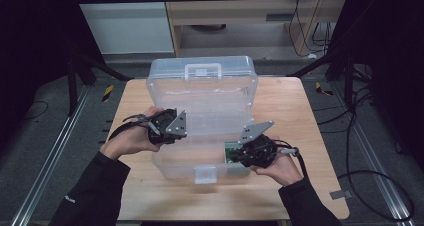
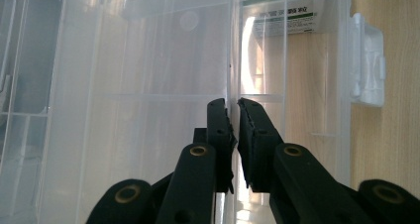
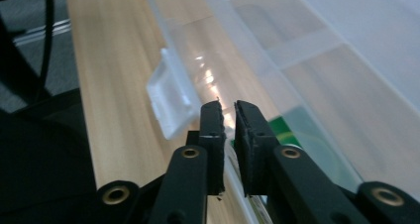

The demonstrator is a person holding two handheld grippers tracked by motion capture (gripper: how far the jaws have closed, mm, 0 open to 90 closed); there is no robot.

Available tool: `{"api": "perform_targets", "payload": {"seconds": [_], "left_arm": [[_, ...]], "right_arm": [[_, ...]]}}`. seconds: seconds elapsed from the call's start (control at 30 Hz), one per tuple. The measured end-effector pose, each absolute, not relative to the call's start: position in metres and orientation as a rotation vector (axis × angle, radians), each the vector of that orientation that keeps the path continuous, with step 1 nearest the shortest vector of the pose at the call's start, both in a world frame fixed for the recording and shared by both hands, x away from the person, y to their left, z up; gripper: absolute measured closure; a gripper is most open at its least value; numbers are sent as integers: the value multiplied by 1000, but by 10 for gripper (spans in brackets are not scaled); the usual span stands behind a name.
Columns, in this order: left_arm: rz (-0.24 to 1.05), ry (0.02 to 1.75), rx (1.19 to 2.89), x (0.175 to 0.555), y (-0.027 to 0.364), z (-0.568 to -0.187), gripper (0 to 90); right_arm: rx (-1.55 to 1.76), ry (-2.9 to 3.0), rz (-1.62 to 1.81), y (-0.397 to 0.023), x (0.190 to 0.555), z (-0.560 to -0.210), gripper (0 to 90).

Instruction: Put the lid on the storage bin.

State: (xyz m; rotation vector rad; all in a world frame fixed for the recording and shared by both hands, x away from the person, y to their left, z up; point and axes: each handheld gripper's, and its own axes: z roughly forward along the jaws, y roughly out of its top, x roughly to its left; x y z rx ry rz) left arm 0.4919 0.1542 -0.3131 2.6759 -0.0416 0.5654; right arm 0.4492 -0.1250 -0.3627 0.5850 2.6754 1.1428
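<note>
High view: a clear plastic box (image 1: 202,118) stands open on a wooden table (image 1: 300,116), its lid raised toward the far edge and its latch (image 1: 205,174) facing the person. The left gripper (image 1: 167,127) meets the left side wall of the box; the right gripper (image 1: 248,152) meets the front right corner, where a green and white packet (image 1: 231,152) lies inside the box. A hand holds each gripper, and both sleeves are dark.

Left gripper view: the two black jaws are nearly together and clamp a thin, upright clear wall of the box (image 2: 148,60), which runs straight between the pads. The packet (image 2: 287,16) lies at the far end of the box, well apart from the jaws, and the latch (image 2: 367,60) sticks out at the right over bare table (image 2: 391,149).

Right gripper view: the jaws stand nearly together over the front rim of the box (image 3: 307,50), which passes between the pads; whether they press on it cannot be told. The latch (image 3: 171,97) hangs just beside the left jaw, and the packet (image 3: 297,132) lies just beyond the right jaw, inside the wall.
</note>
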Motion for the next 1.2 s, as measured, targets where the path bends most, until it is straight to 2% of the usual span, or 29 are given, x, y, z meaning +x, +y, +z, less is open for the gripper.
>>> {"api": "perform_targets", "payload": {"seconds": [0.07,0.13,0.4,0.7,0.9,1.2], "left_arm": [[566,-41,2676,492,154,-313,829],[567,-41,2678,492,154,-313,829],[571,-41,2682,491,153,-313,829],[548,-47,2680,489,155,-315,829],[538,-52,2680,488,155,-316,829],[527,-67,2677,486,156,-319,829]], "right_arm": [[600,2659,1155,-128,449,-362,852],[675,2586,1253,-142,450,-359,900],[739,2424,1389,-153,457,-339,900],[882,2207,1461,-163,486,-314,900],[983,2180,1437,-173,504,-319,900],[1036,2160,1413,-181,512,-325,900]]}}
